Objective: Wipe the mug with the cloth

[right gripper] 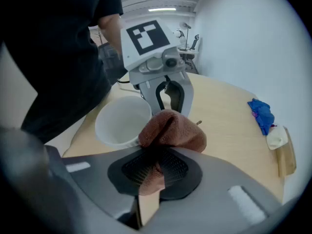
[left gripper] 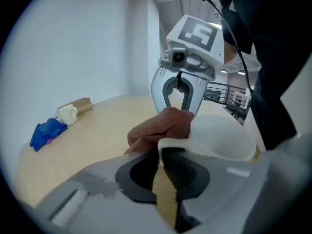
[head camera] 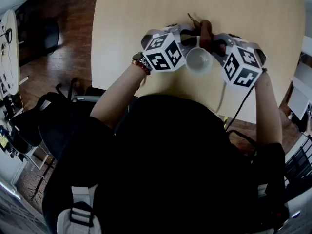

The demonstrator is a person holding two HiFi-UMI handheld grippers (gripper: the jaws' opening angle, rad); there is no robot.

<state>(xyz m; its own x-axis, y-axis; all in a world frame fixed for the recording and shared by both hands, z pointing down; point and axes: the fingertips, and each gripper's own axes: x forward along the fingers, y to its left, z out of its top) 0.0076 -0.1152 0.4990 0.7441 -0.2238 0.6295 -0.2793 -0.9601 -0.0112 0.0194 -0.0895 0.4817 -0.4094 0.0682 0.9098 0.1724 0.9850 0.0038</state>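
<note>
A white mug (head camera: 198,61) hangs just above the light wooden table (head camera: 126,18), held between both grippers. My left gripper (left gripper: 161,156) is shut on the mug's handle (left gripper: 171,143), with the mug's bowl (left gripper: 222,136) to its right. A reddish-brown cloth (right gripper: 171,130) is bunched in my right gripper (right gripper: 155,165), which is shut on it. The cloth (left gripper: 158,129) presses against the mug's outer wall beside the handle. In the head view the cloth (head camera: 205,32) shows beyond the mug, between the two marker cubes. The mug (right gripper: 123,121) is empty inside.
A blue cloth (left gripper: 47,131) and a small white mug (left gripper: 68,114) with a cardboard piece (left gripper: 82,104) lie at the table's far end. A black cable (head camera: 240,112) runs off the near edge. Chairs and bags (head camera: 53,116) stand on the wooden floor to the left.
</note>
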